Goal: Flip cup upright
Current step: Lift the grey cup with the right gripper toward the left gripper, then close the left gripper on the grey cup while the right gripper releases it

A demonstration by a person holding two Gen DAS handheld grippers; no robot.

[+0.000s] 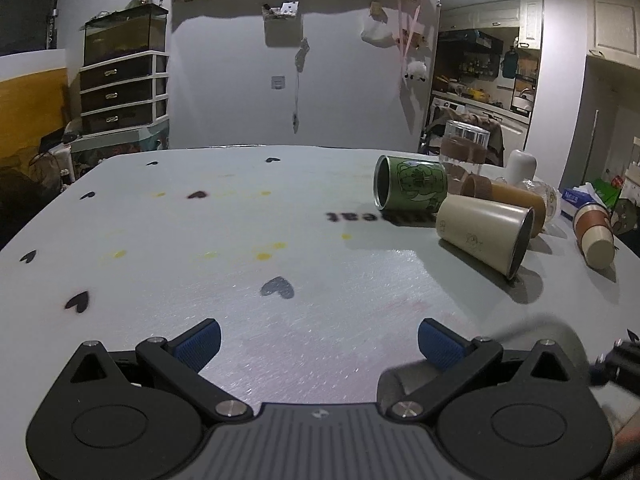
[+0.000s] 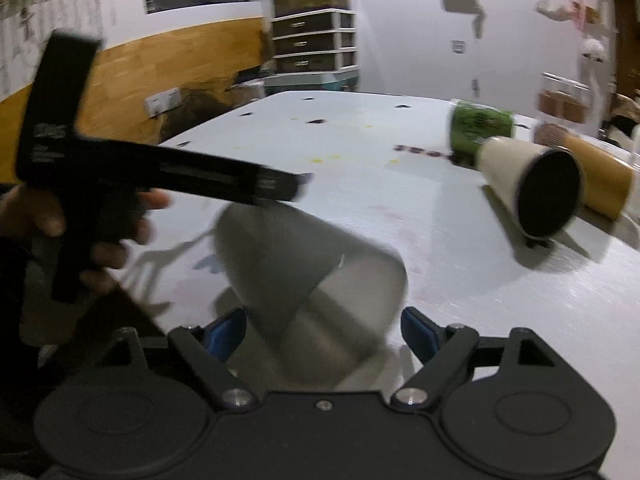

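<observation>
A grey cup lies on its side between the fingers of my right gripper, blurred by motion; the jaws stand wide around it and I cannot tell whether the pads touch it. The same cup shows blurred at the lower right of the left wrist view. My left gripper is open and empty over the white table. A cream cup and a green cup lie on their sides at the right.
A brown cup and a brown-and-cream cup also lie on their sides at the far right. A glass jar and a white bottle stand at the back right edge. The left hand-held gripper shows in the right view.
</observation>
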